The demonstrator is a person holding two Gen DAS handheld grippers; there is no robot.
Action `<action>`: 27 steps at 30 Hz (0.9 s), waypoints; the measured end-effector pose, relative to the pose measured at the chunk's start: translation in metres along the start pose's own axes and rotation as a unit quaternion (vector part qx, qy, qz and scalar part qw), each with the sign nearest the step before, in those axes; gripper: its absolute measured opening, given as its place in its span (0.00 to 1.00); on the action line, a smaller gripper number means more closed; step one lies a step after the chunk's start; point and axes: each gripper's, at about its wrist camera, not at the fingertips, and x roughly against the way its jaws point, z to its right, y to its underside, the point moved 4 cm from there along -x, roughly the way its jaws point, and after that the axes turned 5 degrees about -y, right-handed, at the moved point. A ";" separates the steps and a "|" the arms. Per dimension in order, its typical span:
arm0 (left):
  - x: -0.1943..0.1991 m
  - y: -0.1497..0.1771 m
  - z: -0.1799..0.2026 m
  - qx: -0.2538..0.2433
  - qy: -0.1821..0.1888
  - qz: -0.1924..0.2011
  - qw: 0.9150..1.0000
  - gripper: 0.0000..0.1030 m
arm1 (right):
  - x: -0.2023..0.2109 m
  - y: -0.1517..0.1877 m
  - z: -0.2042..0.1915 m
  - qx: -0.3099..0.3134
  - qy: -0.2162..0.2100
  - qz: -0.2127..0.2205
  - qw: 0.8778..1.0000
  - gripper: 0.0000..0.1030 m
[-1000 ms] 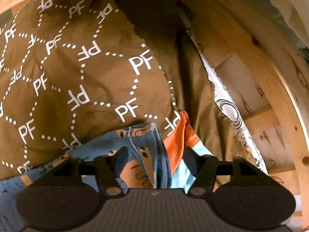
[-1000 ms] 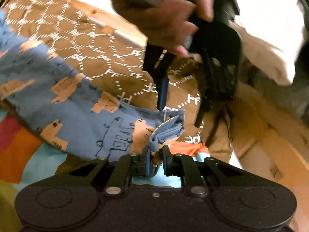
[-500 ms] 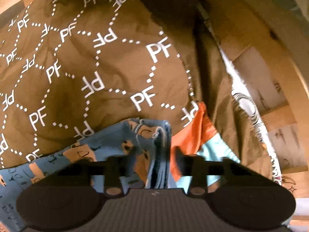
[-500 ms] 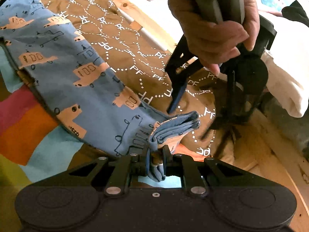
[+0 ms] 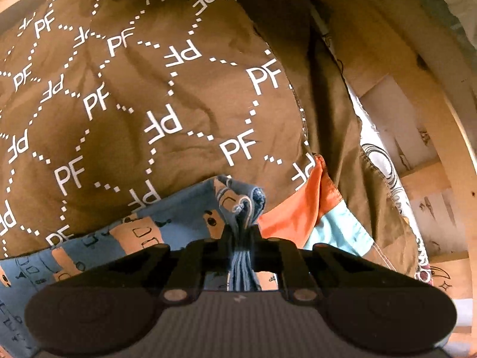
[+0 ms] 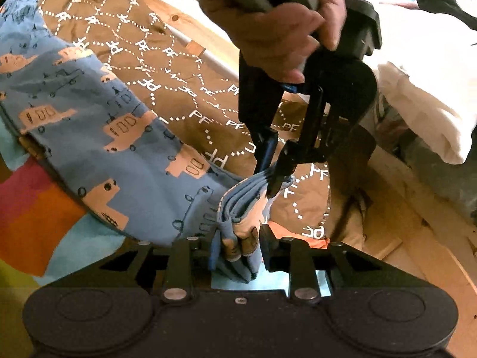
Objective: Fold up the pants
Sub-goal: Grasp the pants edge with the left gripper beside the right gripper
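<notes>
Pale wooden frame [image 5: 447,137] beside what looks like white bedding [image 6: 417,101].

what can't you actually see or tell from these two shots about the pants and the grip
- Blue printed pants: far end cut off by the right wrist view's left edge, so their full layout is unknown.
- Left gripper: shut on the bunched edge; how many layers it holds is hidden by its own fingers.
- Right gripper: whether its fingers press the fold or just flank it cannot be told.
- Under the pants: brown PF-print cloth covers whatever lies below.
</notes>
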 end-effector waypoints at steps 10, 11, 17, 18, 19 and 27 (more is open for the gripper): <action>0.044 0.030 -0.050 -0.026 0.020 0.033 0.999 0.10 | 0.023 -0.032 -0.014 -0.012 -0.050 0.054 0.997 0.12; 0.048 0.035 -0.059 -0.026 0.023 0.037 0.999 0.10 | 0.024 -0.036 -0.017 -0.012 -0.057 0.057 0.997 0.12; 0.061 0.072 -0.112 -0.011 0.027 0.050 0.998 0.10 | 0.027 -0.064 -0.050 -0.017 -0.137 0.070 0.988 0.12; 0.062 0.078 -0.120 -0.007 0.028 0.052 0.998 0.10 | 0.027 -0.068 -0.056 -0.018 -0.149 0.070 0.986 0.12; 0.064 0.084 -0.130 -0.004 0.029 0.055 0.998 0.10 | 0.026 -0.073 -0.063 -0.020 -0.162 0.070 0.984 0.12; 0.068 0.126 -0.188 -0.002 0.039 0.077 0.996 0.10 | 0.025 -0.100 -0.112 -0.004 -0.219 0.072 0.973 0.12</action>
